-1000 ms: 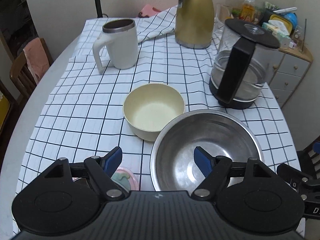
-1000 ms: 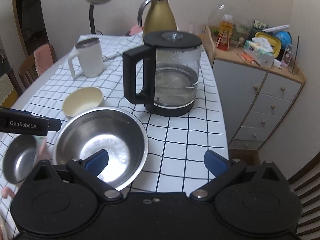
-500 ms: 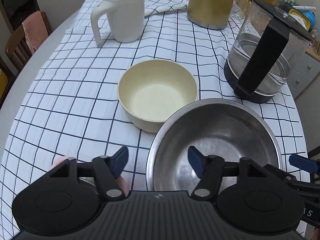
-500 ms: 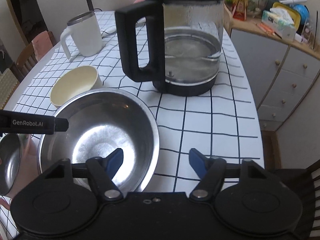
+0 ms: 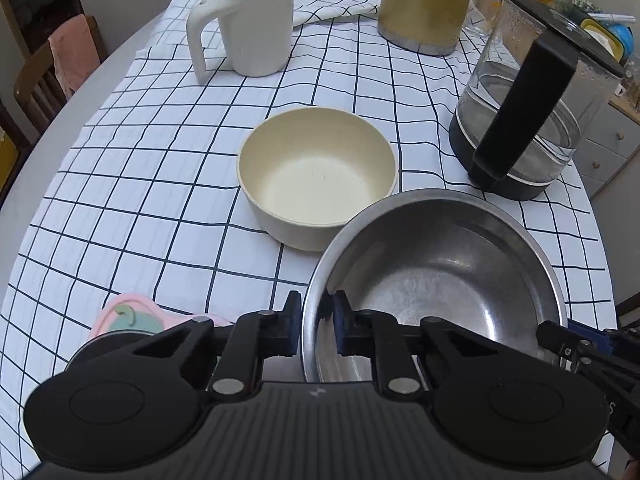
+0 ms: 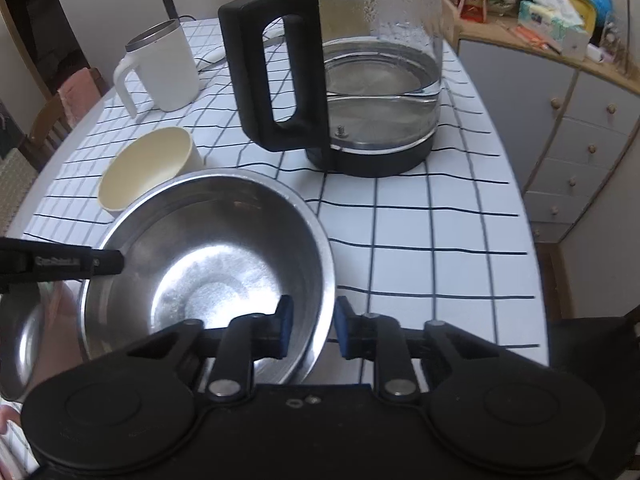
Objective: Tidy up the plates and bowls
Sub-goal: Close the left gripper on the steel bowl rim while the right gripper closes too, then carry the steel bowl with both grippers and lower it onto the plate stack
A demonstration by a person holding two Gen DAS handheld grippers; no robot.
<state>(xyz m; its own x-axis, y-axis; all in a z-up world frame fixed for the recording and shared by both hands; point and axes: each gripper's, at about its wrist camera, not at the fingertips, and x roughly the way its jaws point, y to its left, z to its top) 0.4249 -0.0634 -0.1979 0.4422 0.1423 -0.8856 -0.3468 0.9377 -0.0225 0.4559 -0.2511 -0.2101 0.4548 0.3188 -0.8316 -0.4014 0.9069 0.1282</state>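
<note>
Currently, the large round stainless-steel bowl (image 5: 440,280) is pinched at two places on its rim: the left gripper (image 5: 316,326) has just closed on the left rim, one blue pad outside the wall and one inside, and the right gripper (image 6: 310,330) has just closed likewise on the right rim.

Taken from left to right around the left gripper, a pink cloth with a green pattern (image 5: 128,314) is seen just to its left, partly under a smaller steel bowl (image 6: 20,344), whose rim shows at the left edge of the right wrist view. Ahead of the gripper, one cream round bowl (image 5: 316,180) sits touching or nearly touching the far rim of the held bowl. Farther ahead stands one white mug with a steel rim (image 5: 252,24), and to the right of it one gold metal jug (image 5: 424,4). One glass kettle with a black handle and base (image 5: 524,112) stands ahead and to the right, near the steel bowl.

Three bowls are counted in all: two steel, one cream. All rest on a white tablecloth with a black grid (image 5: 160,160). Beyond the right gripper's right side, a grey chest of drawers (image 6: 576,152) is seen.
</note>
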